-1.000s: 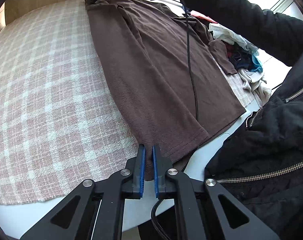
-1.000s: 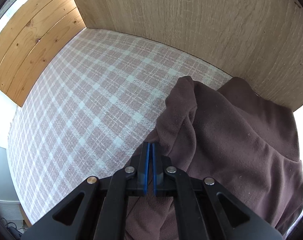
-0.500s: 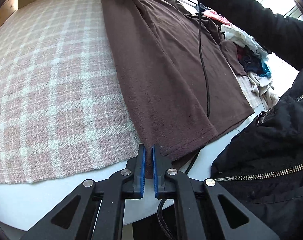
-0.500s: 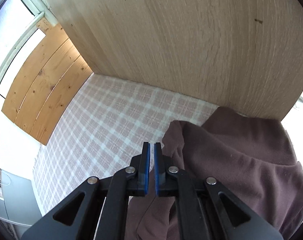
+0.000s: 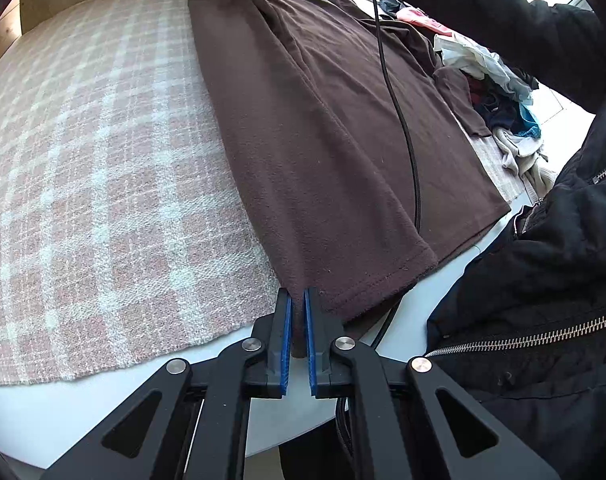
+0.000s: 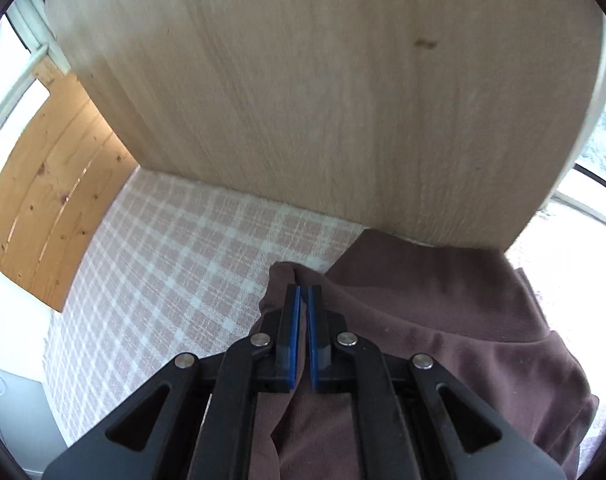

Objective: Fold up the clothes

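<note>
- Pinched between the blue pads [image 5: 287,338] of the left gripper [image 5: 297,340]: the near hem corner of a brown shirt [image 5: 327,128], cloth visibly caught in the narrow gap.
- Clamped likewise in the right gripper [image 6: 303,336]: a bunched fold of the same garment at its far end, near the collar, with fabric showing between the nearly closed blue pads [image 6: 293,340].
- Stretched between the two grips along one long edge, the brown shirt otherwise lying flat on a pink plaid cloth [image 5: 95,168]; near hem reaching past the plaid onto the white tabletop [image 5: 135,396].
- Draped lengthwise over the shirt: a black cable [image 5: 403,120], running from the far end toward the near table edge.
- Beyond the shirt's far side, a heap of unfolded clothes [image 5: 499,92], well apart from the left grip.
- At right, the black zipped jacket [image 5: 543,288] of the person at the table.
- Behind the right grip, a pale wooden panel [image 6: 323,100] standing upright at the end of the plaid cloth, just beyond the collar end.
- Step in hand, by appearance: both ends of one side edge gripped, ready for a lengthwise fold across the body.
- Next move, by judgement: lifting both grips together and carrying the edge toward the opposite side, keeping even tension so the cloth lands without wrinkles.
- Worth watching: the cable resting on the shirt, likely to be trapped under the fold unless cleared.
</note>
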The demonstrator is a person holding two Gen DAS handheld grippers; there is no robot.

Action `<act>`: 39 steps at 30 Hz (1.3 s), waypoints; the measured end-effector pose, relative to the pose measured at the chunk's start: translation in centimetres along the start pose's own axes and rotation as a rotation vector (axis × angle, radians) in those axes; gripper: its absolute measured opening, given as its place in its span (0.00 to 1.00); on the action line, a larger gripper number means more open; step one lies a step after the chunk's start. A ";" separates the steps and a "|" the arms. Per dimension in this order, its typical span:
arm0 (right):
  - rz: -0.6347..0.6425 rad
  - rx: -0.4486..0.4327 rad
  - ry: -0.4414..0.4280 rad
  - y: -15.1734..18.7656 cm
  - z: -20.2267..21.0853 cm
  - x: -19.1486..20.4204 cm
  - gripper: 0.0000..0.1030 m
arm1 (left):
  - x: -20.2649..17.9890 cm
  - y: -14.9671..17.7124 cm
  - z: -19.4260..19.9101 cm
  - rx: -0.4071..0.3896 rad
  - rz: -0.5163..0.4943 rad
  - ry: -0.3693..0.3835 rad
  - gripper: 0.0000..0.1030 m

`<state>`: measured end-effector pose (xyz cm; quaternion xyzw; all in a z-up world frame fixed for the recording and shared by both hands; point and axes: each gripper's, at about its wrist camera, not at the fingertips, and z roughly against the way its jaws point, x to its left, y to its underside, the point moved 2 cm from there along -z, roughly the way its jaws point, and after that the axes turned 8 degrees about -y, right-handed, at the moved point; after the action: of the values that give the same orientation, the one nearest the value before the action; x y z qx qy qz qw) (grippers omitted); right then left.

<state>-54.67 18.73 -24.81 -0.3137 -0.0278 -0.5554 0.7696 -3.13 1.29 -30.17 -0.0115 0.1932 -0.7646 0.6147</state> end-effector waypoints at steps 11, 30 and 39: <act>-0.011 0.120 0.017 1.2 -4.1 -3.7 0.04 | -0.3 -0.1 0.8 0.038 -0.030 -0.016 0.07; 0.157 0.247 -0.254 11.4 0.4 7.2 0.03 | 0.5 3.1 3.7 0.024 -0.008 -0.101 0.11; 0.145 0.271 -0.164 16.3 -0.9 7.2 0.03 | -2.2 0.2 3.7 -0.160 -0.032 -0.023 0.11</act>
<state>-37.99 15.27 -30.04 -0.2526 -0.1423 -0.4622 0.8380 -1.43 2.32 -26.27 -0.0724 0.2463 -0.7564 0.6017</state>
